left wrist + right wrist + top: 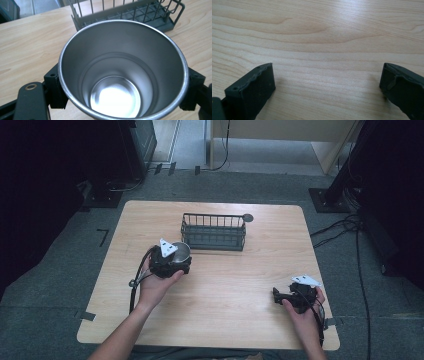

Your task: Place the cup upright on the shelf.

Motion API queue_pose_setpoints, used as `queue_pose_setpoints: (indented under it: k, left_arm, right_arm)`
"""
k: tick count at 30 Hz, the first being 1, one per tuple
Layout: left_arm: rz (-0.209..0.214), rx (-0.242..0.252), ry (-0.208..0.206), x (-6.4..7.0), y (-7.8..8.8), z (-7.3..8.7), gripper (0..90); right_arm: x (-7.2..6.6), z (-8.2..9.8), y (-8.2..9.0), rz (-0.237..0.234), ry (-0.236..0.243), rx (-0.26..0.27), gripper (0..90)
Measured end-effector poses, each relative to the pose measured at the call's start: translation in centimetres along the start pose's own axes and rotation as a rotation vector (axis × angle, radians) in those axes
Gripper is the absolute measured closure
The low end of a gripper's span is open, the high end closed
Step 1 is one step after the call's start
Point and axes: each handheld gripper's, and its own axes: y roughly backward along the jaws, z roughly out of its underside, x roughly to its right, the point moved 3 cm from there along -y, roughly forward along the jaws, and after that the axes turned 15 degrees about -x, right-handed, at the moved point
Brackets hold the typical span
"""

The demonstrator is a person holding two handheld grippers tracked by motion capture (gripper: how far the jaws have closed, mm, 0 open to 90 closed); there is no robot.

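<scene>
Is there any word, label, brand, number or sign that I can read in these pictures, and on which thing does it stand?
None: no readable text in any view.
Metal cup: plain inside and on the rim, no print.
Wire basket: no label.
Wooden table: bare wood grain.
Left hand-held gripper and right hand-held gripper: no lettering to be made out.

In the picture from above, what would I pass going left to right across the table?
Left gripper clamped on a steel cup → dark wire basket farther back → right gripper, jaws wide apart with nothing between them.
</scene>
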Motion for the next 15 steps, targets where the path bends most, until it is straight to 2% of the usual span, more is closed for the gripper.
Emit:
queue_pose_setpoints:
  k: [15]
  left_arm:
    - [0.014, 0.031, -0.011, -0.2, 0.5, -3.8, 19.3]
  right_arm:
    - [0.0, 0.0, 0.0, 0.001, 0.0, 0.0, 0.0]
